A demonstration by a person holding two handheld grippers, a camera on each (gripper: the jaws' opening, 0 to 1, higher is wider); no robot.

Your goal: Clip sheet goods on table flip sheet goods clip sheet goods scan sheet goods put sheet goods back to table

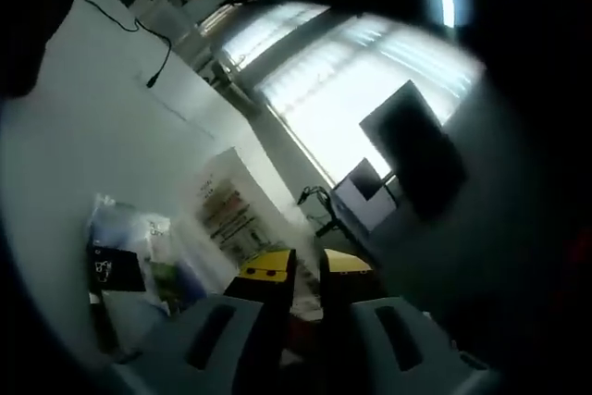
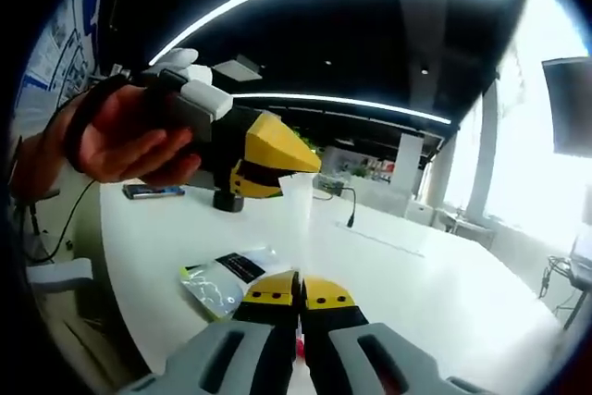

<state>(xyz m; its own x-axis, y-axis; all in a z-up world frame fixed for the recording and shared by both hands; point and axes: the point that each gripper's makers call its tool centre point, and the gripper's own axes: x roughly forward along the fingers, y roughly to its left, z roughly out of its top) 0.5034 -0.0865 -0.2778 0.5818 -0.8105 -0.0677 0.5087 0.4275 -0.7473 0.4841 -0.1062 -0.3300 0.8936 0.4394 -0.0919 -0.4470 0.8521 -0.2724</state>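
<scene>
My right gripper [image 2: 298, 279] is shut on a thin translucent sheet packet [image 2: 298, 219] that stands up from its yellow tips above the white table [image 2: 416, 265]. A hand [image 2: 129, 141] holds my left gripper [image 2: 310, 166] just above that packet's top edge. In the left gripper view, my left gripper [image 1: 308, 270] shows a narrow dark gap between its yellow-tipped jaws, and a blurred pale printed sheet [image 1: 231, 210] lies just left of them. Another clear packet with a black label [image 2: 227, 279] lies flat on the table, and the same packet [image 1: 125, 252] appears at the lower left.
A flat phone-like object [image 2: 153, 191] lies on the table's far side, and a black cable [image 2: 350, 210] runs across it. A dark monitor [image 1: 416, 150] stands before bright windows. The table edge curves close to the right gripper.
</scene>
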